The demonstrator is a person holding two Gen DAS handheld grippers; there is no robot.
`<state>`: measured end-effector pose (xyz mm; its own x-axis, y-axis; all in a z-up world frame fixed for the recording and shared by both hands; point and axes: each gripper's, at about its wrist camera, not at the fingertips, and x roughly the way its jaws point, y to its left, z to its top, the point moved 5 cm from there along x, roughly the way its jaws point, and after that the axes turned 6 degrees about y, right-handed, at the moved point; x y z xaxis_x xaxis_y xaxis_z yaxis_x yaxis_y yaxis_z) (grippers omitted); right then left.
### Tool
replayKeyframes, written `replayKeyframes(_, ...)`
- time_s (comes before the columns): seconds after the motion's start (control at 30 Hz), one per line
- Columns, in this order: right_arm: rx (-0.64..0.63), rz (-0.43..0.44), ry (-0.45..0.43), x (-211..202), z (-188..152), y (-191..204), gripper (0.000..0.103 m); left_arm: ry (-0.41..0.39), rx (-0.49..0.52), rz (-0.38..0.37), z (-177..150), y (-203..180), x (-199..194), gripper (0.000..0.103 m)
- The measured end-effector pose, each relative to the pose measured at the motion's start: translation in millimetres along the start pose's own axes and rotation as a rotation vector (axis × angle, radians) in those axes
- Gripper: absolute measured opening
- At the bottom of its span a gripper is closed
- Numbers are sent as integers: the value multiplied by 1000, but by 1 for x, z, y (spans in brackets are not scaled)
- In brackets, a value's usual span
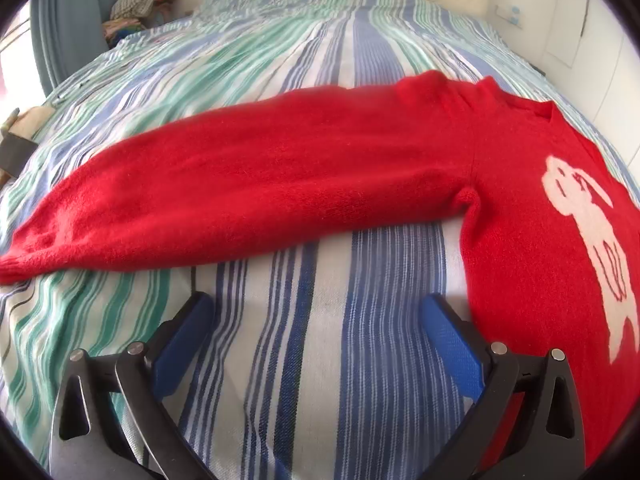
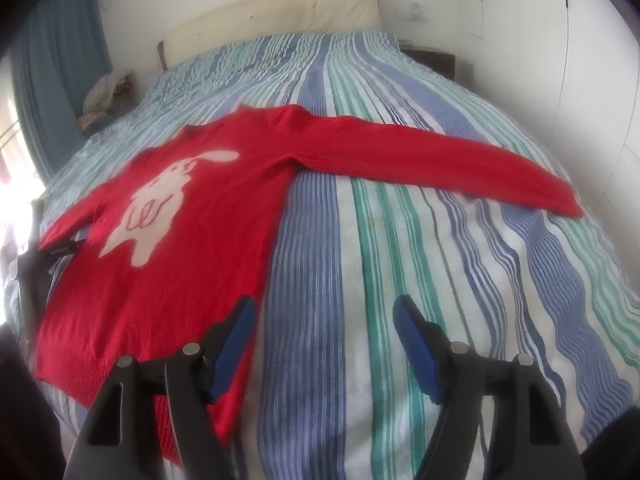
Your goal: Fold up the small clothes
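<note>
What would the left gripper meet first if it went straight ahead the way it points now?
Probably the outstretched sleeve of the red sweater, lying across the line ahead of the open left gripper. Only bare striped bedspread lies before it, though its height above the bed is unclear.

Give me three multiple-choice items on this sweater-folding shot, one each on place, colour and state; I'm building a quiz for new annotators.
1. Where does the sweater lie?
A. on a striped bedspread
B. on a wooden floor
C. on a chair

2. What colour is the animal figure on its front?
A. black
B. white
C. yellow

3. How do the left gripper and right gripper stand?
A. both shut on a sleeve
B. one open, one shut
C. both open, holding nothing

Answers: 1 A, the striped bedspread shows around it; 2 B, the figure is pale white on red; 3 C, bare bedspread shows between each pair of fingers.
</note>
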<state>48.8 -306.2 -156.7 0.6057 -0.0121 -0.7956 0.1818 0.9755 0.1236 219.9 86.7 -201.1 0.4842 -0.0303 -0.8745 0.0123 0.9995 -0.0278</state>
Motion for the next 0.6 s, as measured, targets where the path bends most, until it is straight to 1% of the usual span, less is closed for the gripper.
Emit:
replayKeyframes(0.13, -2, -14, -11, -6, -2, -2, 70, 0, 0, 0, 0, 0, 0, 103)
replayKeyframes(0.27, -13, -3, -18, -5, 1, 1, 70, 0, 0, 0, 0, 0, 0, 103)
replayKeyframes(0.5, -78, 26, -24, -4, 2, 18, 70, 0, -1, 0, 0, 0, 0, 103)
replayKeyframes(0.6, -90, 24, -36, -7, 3, 20, 70, 0, -1, 0, 0, 0, 0, 103)
